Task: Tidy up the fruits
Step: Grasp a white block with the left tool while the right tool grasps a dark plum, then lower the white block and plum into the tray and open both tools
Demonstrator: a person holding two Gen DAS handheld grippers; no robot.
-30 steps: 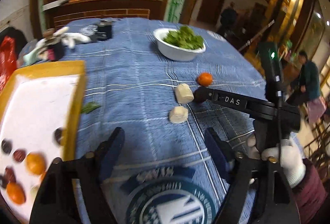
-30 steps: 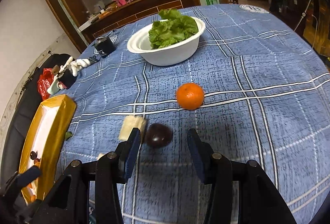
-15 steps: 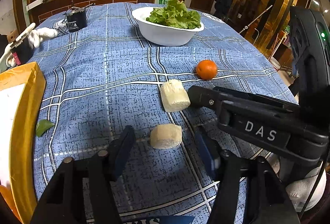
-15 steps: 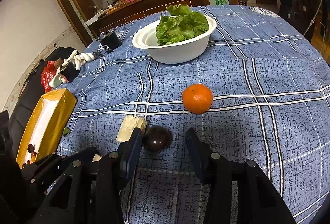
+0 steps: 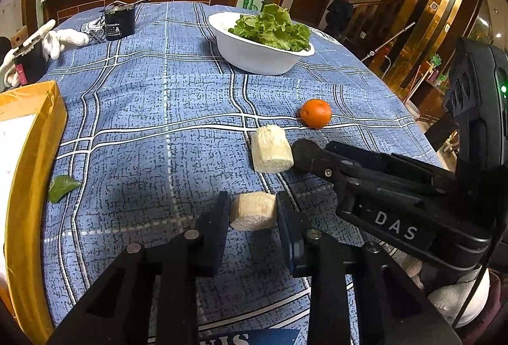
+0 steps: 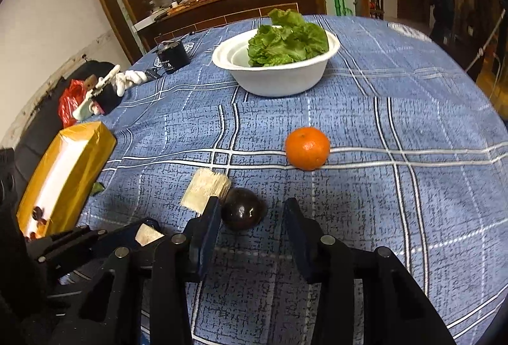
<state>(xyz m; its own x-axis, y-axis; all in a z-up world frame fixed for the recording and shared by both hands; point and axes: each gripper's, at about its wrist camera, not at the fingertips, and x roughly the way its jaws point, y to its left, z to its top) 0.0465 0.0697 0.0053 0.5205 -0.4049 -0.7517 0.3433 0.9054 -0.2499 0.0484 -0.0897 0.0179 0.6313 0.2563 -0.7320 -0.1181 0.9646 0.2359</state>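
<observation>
The pale cut chunk (image 5: 253, 211) sits on the counter (image 5: 152, 110) just in front of a second, bigger chunk (image 5: 270, 149), and the left gripper (image 5: 253, 213) has a finger on each side of it, looks like it's pinching it or right about to. Right gripper (image 6: 250, 215) is spread around the dark round fruit (image 6: 242, 212), just past that bigger chunk, left finger (image 6: 208, 218) touching and the other apart. My worry: closing lopsided like that could roll the fruit toward the orange (image 6: 307, 148), and with both grippers crowded here they might bump.

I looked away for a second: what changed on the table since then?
The left tongs swung from the yellow tray and closed around the near pale chunk. The right tongs crept up on the dark fruit, still open. Orange and bowl stayed put.
</observation>
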